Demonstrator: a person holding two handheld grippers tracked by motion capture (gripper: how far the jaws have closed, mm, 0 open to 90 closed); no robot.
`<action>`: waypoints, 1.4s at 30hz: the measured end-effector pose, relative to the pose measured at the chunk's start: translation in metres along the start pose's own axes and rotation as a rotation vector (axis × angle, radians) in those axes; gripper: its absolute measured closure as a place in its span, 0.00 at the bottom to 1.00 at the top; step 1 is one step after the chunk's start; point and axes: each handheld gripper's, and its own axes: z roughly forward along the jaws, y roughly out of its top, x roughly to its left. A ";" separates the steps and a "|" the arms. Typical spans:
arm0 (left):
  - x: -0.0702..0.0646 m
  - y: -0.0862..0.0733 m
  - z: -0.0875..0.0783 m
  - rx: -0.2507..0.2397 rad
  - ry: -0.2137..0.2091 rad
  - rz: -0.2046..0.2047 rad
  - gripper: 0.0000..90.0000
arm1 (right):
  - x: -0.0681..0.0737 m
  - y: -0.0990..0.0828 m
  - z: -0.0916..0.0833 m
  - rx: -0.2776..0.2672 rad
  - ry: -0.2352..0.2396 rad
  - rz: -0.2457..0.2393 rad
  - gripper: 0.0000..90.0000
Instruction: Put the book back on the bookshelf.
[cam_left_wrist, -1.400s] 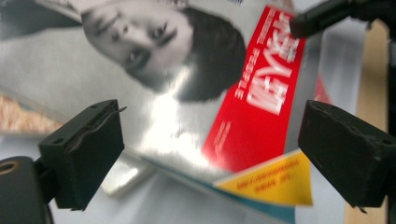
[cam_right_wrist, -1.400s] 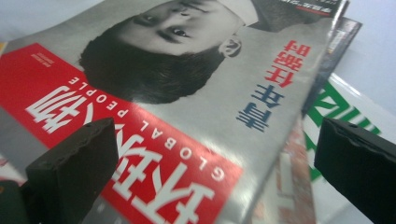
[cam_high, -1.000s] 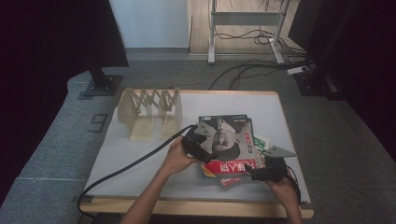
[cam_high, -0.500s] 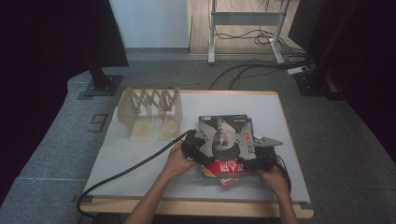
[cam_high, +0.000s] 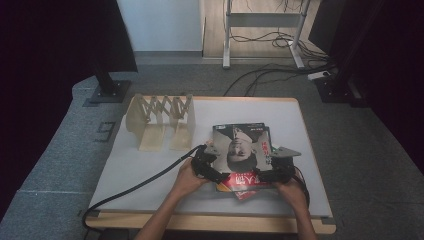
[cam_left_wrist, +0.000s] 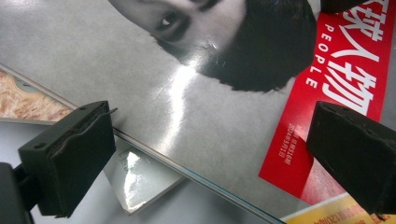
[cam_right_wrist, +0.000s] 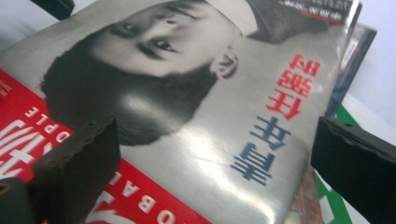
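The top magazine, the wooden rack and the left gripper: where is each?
top magazine (cam_high: 240, 147), high view, on the grey cover's middle.
wooden rack (cam_high: 160, 106), high view, on its zigzag lattice.
left gripper (cam_high: 216, 172), high view, at its tips by the magazine's near left edge.

Magazine stack (cam_high: 242, 150) on table (cam_high: 150, 170), right of rack (cam_high: 160, 122). My left gripper (cam_high: 207, 165) at stack's left edge, right gripper (cam_high: 275, 172) at its right.
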 end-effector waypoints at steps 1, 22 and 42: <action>0.000 0.000 0.000 0.000 0.000 0.000 0.01 | 0.000 0.000 0.000 0.000 0.000 0.000 0.01; -0.052 -0.023 -0.008 0.056 -0.002 0.041 0.00 | 0.009 -0.010 -0.013 0.011 0.094 -0.080 0.00; -0.019 0.009 -0.027 0.010 0.023 0.100 0.00 | 0.020 -0.019 -0.043 -0.032 0.059 -0.074 0.00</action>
